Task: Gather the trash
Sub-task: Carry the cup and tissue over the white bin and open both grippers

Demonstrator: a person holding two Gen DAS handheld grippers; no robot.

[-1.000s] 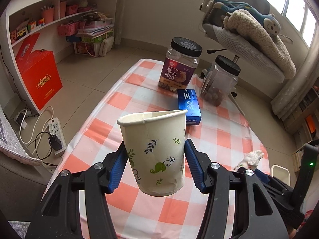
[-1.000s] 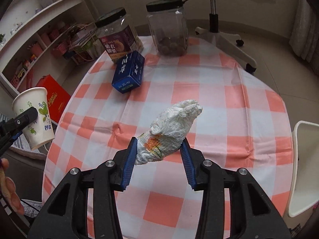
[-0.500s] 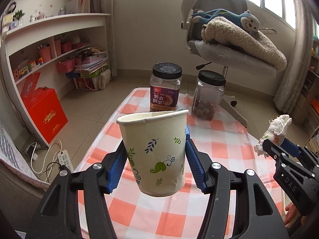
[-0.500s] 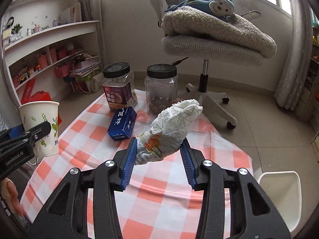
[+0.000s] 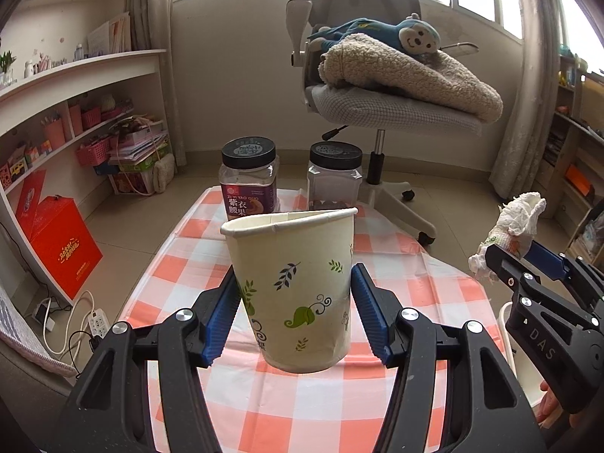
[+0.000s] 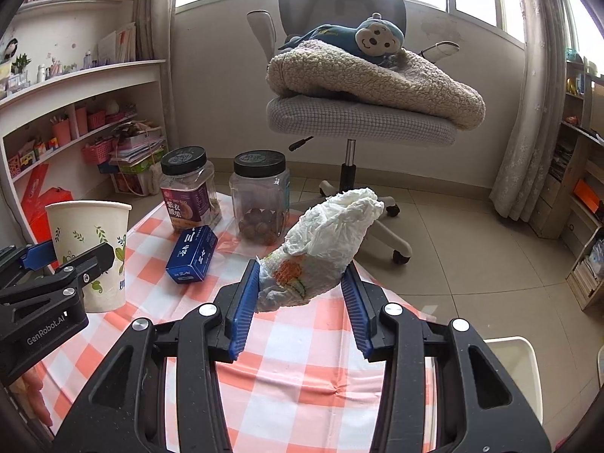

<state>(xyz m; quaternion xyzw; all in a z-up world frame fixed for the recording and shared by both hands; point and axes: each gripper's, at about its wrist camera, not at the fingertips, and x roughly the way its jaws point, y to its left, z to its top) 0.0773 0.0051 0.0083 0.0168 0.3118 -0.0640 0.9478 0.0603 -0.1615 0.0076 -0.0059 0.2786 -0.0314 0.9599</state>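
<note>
My left gripper (image 5: 294, 313) is shut on a white paper cup (image 5: 292, 287) with green leaf prints and holds it upright above the checked table (image 5: 188, 275). The cup also shows in the right wrist view (image 6: 90, 253) at the left. My right gripper (image 6: 300, 298) is shut on a crumpled white tissue wad (image 6: 321, 249) with an orange print, held above the table (image 6: 302, 343). The wad also shows in the left wrist view (image 5: 509, 226) at the right.
Two black-lidded jars (image 6: 188, 188) (image 6: 262, 196) and a blue box (image 6: 192, 253) stand at the table's far end. An office chair (image 6: 358, 120) with a fleece and plush monkey is behind. A white bin (image 6: 517, 370) sits on the floor at right. Shelves line the left wall.
Both grippers have lifted and tilted up toward level, each still holding its item. The views now look across the table at the chair instead of down on the tabletop.
</note>
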